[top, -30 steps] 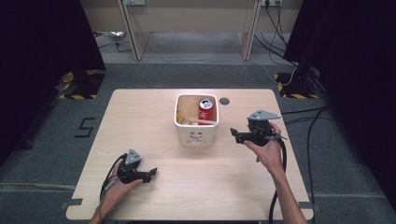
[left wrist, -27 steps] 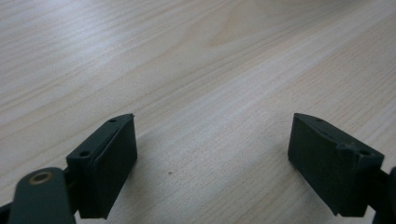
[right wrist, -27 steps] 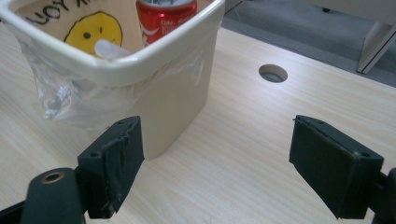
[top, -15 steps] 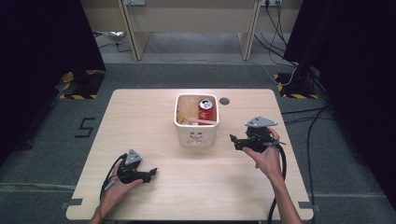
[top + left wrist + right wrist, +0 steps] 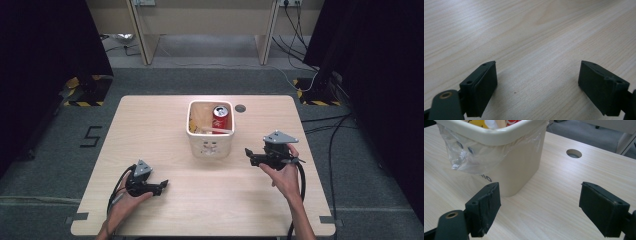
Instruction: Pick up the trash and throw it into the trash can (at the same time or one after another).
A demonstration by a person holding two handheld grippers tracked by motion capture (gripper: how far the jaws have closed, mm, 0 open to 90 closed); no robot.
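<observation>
Right gripper (image 5: 248, 154) hovered just right of bin (image 5: 210, 147), jaws apart, holding nothing. Bin sat mid-table (image 5: 165, 125), plastic liner over rim, red can (image 5: 220, 117) inside. Left gripper (image 5: 162, 186) low over near-left table, jaws apart, holding nothing.

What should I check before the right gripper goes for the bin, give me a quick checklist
1. Right gripper open: ok, its jaws stand wide apart with nothing between them.
2. Right gripper aimed at the bin: ok, the right gripper view looks onto its side wall, which is apart from the jaws.
3. Bin upright on the table: ok, rim up, red can standing inside.
4. Plastic liner clear of the grasp: not ok, it hangs loose down the bin's outside and could get pinched.
5. Left gripper out of the way: ok, open and low over bare table near the front edge.
6. How full or heavy the bin is: cannot tell.
</observation>
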